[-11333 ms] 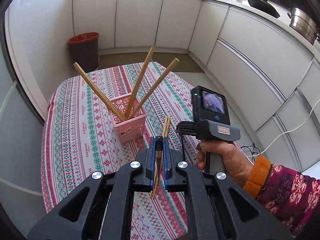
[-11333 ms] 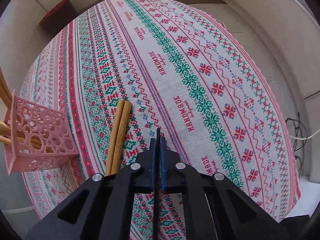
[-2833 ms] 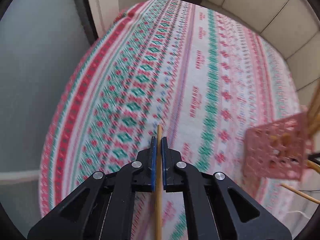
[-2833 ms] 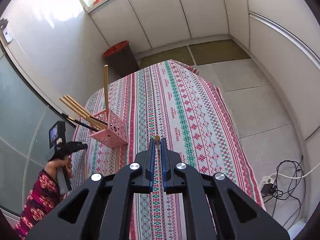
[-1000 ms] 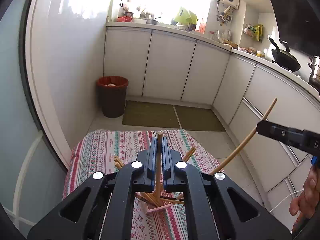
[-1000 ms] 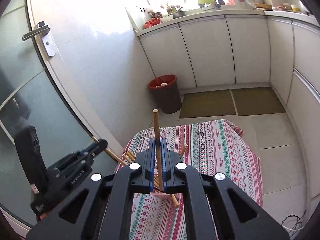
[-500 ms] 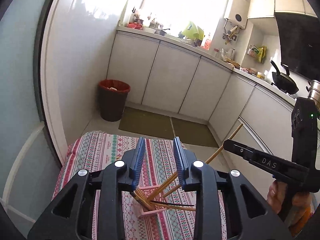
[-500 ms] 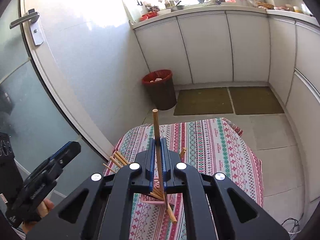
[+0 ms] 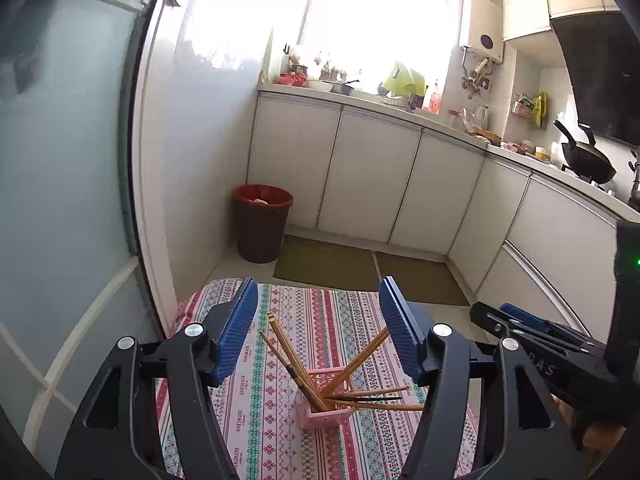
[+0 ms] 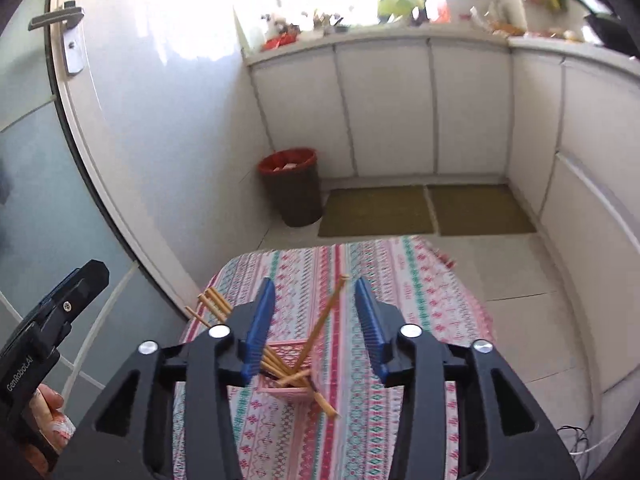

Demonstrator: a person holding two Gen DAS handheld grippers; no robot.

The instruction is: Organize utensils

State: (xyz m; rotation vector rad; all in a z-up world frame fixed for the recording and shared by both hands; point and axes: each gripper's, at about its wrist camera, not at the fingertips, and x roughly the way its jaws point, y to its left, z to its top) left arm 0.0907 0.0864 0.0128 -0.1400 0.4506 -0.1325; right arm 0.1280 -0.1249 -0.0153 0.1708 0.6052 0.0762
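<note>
The surface (image 9: 256, 420), under its patterned cloth, carries the pink basket (image 9: 325, 416), below and ahead of both grippers. Chopsticks (image 9: 294, 364) fan out of it, long axes leaning outward. The left gripper (image 9: 316, 328) and right gripper (image 10: 315, 326) are both opening, nothing between the jaws. A second ago each clamped one chopstick; both sticks now stand in the basket.

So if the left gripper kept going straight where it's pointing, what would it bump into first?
Probably the chopsticks sticking up from the pink basket. The left gripper, jaws opening and empty, aims down at them, though depth is unclear.
</note>
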